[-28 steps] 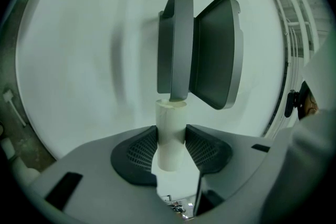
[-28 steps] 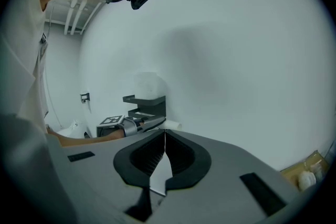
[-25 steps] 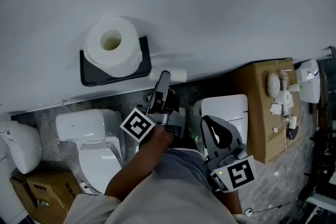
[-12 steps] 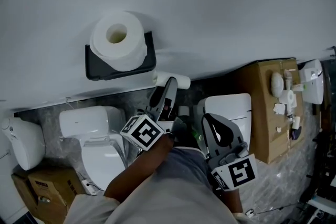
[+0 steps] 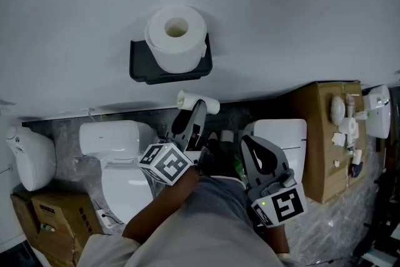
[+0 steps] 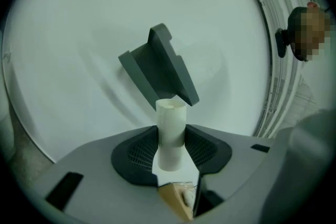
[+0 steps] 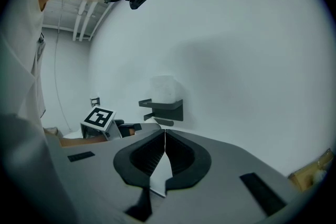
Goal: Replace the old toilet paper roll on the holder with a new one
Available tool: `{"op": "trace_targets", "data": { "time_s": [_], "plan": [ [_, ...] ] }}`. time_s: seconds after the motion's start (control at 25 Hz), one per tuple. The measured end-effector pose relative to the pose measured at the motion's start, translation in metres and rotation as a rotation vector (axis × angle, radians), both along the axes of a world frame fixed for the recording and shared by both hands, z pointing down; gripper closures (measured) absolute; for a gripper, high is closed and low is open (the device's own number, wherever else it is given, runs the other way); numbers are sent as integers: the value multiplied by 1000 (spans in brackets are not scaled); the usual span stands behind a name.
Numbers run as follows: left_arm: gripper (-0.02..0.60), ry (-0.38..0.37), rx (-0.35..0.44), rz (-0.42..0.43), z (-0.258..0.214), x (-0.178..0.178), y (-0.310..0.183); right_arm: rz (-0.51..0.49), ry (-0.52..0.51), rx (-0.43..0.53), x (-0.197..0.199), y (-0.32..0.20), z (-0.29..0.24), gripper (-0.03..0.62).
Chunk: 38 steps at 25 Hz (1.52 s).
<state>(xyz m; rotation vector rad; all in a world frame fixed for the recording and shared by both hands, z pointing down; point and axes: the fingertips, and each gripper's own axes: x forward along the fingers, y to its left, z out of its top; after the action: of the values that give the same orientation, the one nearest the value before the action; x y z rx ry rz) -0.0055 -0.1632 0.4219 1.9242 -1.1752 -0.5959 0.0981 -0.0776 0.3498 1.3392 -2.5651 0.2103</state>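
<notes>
Progress was easiest to judge from the head view: a full white toilet paper roll [image 5: 177, 35] stood on end on top of the dark grey wall-mounted holder [image 5: 145, 69], its hole facing the camera. Below it and clear of the holder, the left tool [image 5: 196, 112] pinched a bare pale cardboard tube [image 5: 199, 102], which stuck out beyond both sides of the tips. The right tool [image 5: 250, 147] hung lower and to the right, carrying nothing. White toilets [image 5: 115, 153] and brown cardboard boxes [image 5: 322, 134] lay further down

From the left gripper view, the pads pressed on the middle of the cardboard tube [image 6: 170, 126], which stood upright between them. The holder [image 6: 157, 68] showed tilted behind it, apart from the tube, and no roll was visible from this angle

From the right gripper view, the right tool [image 7: 165, 157] had its jaws pressed together with nothing between them. The holder [image 7: 167, 106] was well ahead on the wall, the roll [image 7: 164, 86] a faint white shape above its shelf, and a lower arm under the shelf looked bare

So the old core seemed to be off. Discarding it and, probably, fitting the new roll onto that lower arm appeared to remain
</notes>
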Motion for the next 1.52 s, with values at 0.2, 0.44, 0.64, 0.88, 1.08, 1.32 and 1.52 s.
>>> {"op": "trace_targets", "data": {
  "time_s": [0.2, 0.44, 0.64, 0.88, 1.08, 1.32, 1.52],
  "plan": [
    [417, -160, 63, -24, -12, -26, 15, -30, -3, 8, -19, 8, 0, 577],
    [417, -313, 130, -41, -24, -49, 29, -55, -14, 21, -39, 16, -2, 577],
    [417, -432, 143, -33, -31, -71, 39, -64, -32, 30, -53, 25, -2, 577],
    [417, -684, 233, -42, -51, -96, 46, -61, -51, 32, -65, 32, -2, 577],
    [417, -764, 263, -27, -61, -98, 51, -46, -54, 36, -67, 37, -2, 577],
    [422, -842, 306, -30, -77, -98, 56, -39, -51, 39, -68, 38, -3, 577],
    [425, -843, 323, -29, -83, -96, 57, -36, -49, 42, -67, 39, -5, 577]
  ]
}}
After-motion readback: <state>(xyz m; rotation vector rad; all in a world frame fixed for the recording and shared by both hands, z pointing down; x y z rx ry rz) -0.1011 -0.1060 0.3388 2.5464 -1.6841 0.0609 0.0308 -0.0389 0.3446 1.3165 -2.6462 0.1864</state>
